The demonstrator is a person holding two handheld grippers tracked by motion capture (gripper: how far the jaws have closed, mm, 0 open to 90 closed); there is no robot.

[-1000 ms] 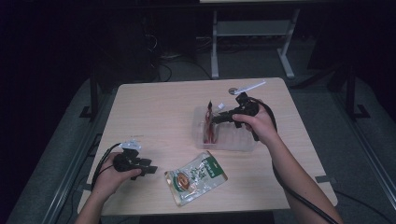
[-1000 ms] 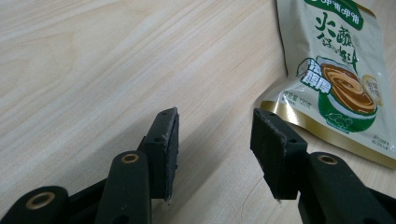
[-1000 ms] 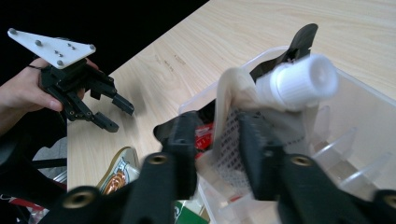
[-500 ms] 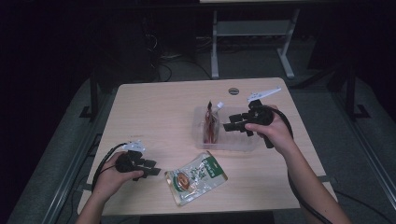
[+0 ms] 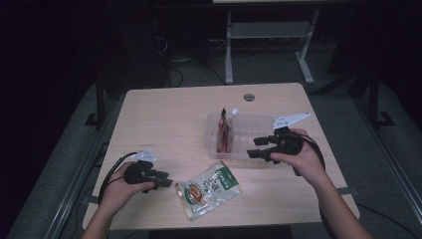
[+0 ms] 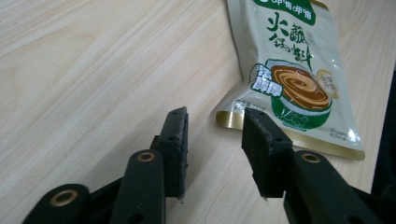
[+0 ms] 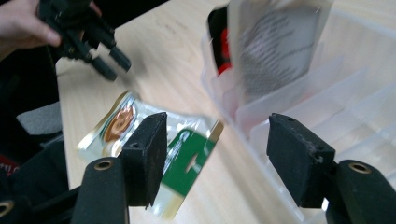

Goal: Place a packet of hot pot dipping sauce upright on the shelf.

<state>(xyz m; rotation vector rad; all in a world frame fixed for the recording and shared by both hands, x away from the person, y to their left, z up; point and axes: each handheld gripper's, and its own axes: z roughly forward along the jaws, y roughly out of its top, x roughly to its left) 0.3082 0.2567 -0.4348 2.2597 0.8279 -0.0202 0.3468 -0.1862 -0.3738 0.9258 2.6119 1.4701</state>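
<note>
Here, a person at a wooden table [image 5: 164,119] appears midway through packing sachets into a clear divided plastic organizer [image 5: 251,130]. One red sachet [image 5: 225,133] stands upright in its leftmost slot; one green-and-cream sauce packet [image 5: 209,189] lies flat on the table in front of the box, not yet picked up. The left gripper [image 6: 212,135] rests just beside that packet's corner, jaws apart and empty. The right gripper [image 7: 212,154] hovers near the organizer's front edge, jaws spread wide, holding nothing. Count: two grippers, two sachets, one organizer.
</note>
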